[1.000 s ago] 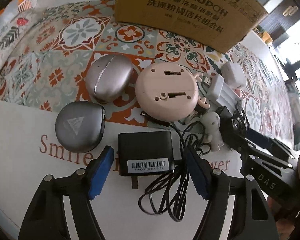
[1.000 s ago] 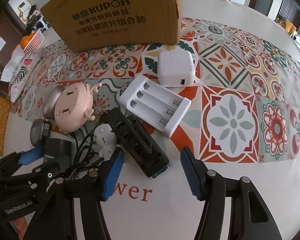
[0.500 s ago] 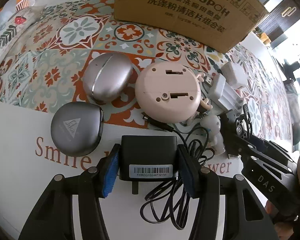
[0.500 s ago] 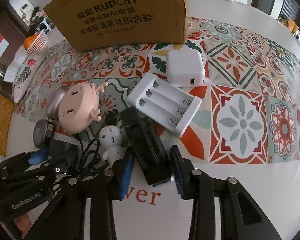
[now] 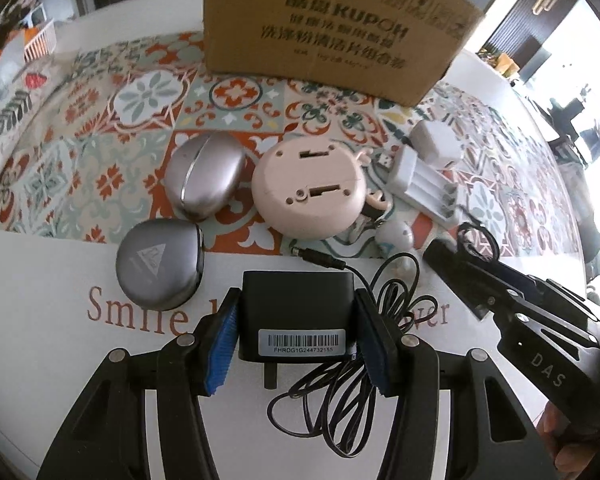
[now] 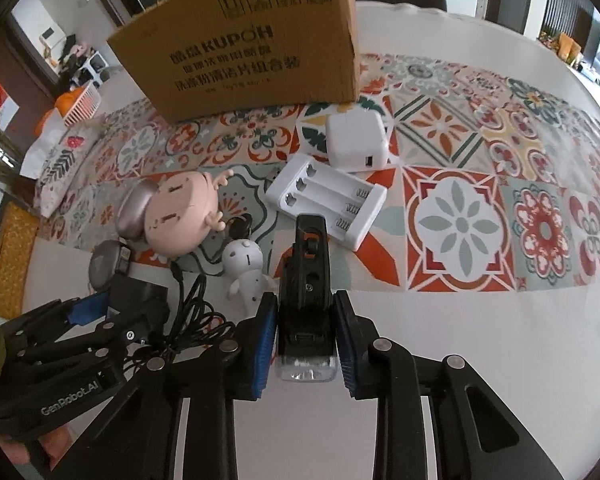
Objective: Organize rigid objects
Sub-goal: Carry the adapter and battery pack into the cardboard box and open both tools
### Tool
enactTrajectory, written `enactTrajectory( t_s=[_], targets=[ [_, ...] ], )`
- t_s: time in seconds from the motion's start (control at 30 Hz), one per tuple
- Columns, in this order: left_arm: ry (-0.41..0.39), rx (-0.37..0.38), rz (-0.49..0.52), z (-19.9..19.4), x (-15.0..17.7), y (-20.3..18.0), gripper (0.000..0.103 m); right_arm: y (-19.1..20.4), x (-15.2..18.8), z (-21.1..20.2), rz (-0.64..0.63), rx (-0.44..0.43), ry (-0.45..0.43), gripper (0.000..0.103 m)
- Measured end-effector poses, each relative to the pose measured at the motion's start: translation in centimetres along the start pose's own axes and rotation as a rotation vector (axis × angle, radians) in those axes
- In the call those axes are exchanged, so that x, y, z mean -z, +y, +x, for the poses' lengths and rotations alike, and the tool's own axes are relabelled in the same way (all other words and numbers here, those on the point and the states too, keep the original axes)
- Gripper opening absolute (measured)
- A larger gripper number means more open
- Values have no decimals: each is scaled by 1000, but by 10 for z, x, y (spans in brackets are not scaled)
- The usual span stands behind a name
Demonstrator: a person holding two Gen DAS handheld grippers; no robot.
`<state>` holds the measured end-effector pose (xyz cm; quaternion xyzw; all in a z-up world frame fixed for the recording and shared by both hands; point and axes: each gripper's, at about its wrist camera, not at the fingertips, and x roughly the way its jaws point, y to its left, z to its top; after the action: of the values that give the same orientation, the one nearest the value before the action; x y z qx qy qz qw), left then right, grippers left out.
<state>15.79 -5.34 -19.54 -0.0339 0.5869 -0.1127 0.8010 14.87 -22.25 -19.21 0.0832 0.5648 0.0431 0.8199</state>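
Observation:
My left gripper [image 5: 296, 344] is shut on a black power adapter [image 5: 298, 312] with a barcode label; its black cable [image 5: 364, 320] trails to the right. My right gripper [image 6: 305, 344] is shut on a long black device [image 6: 307, 280] with a clear end. Both objects look slightly raised off the white table. On the patterned mat lie a pink round case [image 5: 310, 190], two grey cases [image 5: 204, 176] [image 5: 158, 264], a white figurine [image 6: 246, 268], a white battery charger [image 6: 326, 200] and a white plug cube [image 6: 356, 140].
A large open cardboard box [image 6: 252, 48] stands at the back of the patterned mat [image 6: 460, 216]. A basket with orange fruit [image 6: 76, 106] sits at the far left. The white table [image 6: 480, 340] stretches to the right front.
Both grippers closed from open: the left onto the adapter, the right onto the black device. Both views now look higher, and the black device has turned in line with the right fingers.

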Motion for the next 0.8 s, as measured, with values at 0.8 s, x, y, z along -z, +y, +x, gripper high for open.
enactTrajectory(
  t_s=[0.8],
  targets=[
    [-311, 7, 127, -93, -31, -17, 54, 27, -20, -93, -37, -2, -268, 29]
  ],
)
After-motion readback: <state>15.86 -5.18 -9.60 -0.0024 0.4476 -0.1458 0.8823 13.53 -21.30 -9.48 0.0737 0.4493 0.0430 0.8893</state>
